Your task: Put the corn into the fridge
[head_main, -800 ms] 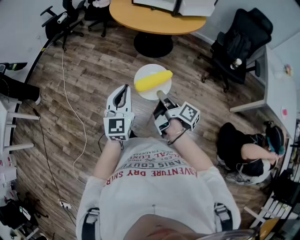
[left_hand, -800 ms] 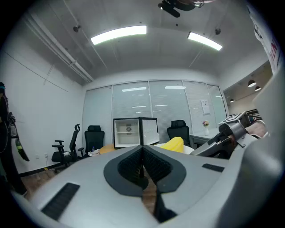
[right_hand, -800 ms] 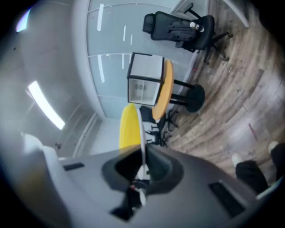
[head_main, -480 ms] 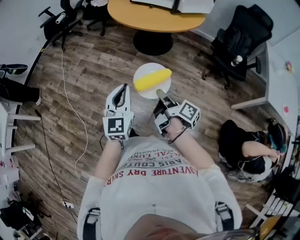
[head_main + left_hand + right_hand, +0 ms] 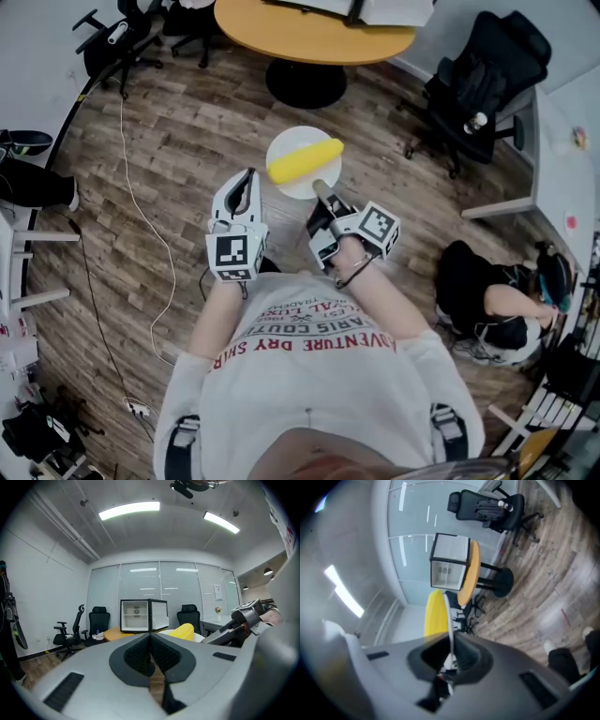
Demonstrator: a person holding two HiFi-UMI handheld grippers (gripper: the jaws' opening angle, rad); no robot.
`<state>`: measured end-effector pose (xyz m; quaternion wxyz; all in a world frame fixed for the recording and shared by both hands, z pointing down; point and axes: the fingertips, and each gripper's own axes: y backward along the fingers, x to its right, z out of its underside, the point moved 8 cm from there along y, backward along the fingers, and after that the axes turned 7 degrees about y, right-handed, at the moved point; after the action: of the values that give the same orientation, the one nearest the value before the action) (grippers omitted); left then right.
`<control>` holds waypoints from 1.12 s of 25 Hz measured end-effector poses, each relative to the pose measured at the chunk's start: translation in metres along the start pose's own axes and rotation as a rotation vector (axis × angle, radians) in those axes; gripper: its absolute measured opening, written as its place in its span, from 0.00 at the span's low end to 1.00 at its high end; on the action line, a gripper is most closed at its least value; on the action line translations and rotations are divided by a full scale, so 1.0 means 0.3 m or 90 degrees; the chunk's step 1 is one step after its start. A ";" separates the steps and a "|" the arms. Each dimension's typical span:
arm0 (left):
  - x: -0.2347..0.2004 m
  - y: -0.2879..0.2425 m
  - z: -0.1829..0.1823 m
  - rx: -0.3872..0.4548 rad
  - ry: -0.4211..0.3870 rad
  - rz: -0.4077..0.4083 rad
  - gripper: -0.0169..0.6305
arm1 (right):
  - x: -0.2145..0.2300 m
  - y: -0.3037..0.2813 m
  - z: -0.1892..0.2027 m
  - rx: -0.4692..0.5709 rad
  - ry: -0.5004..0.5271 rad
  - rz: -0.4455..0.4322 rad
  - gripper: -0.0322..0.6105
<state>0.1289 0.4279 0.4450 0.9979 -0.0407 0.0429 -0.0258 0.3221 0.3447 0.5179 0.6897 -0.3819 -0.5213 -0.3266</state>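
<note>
Corn (image 5: 306,160) on plate (image 5: 292,190), position unchanged

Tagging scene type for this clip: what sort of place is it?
Likely an office meeting room: round wooden table, black office chairs, glass partition wall, mini fridge on the table.

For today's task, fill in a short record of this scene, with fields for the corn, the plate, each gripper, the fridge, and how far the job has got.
Corn: yellow cob lying on a white plate
Plate: held by its rim in the right gripper, out over the wood floor
Right gripper: fingers shut on the plate's rim
Left gripper: fingers together, nothing between them
Fridge: small, standing on the round table ahead
Progress: corn not yet in the fridge
</note>
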 end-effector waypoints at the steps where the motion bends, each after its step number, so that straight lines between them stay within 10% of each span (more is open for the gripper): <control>1: -0.015 -0.010 0.003 -0.001 0.000 0.001 0.07 | 0.001 -0.014 -0.002 0.002 0.001 0.003 0.11; 28: -0.728 -0.560 -0.131 -0.036 -0.005 0.132 0.07 | -0.192 -0.786 -0.028 0.133 -0.003 0.051 0.11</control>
<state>-0.1001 0.2696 0.4382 0.9938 -0.0642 0.0436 0.0791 0.1119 0.2238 0.5048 0.7372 -0.3293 -0.5381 -0.2419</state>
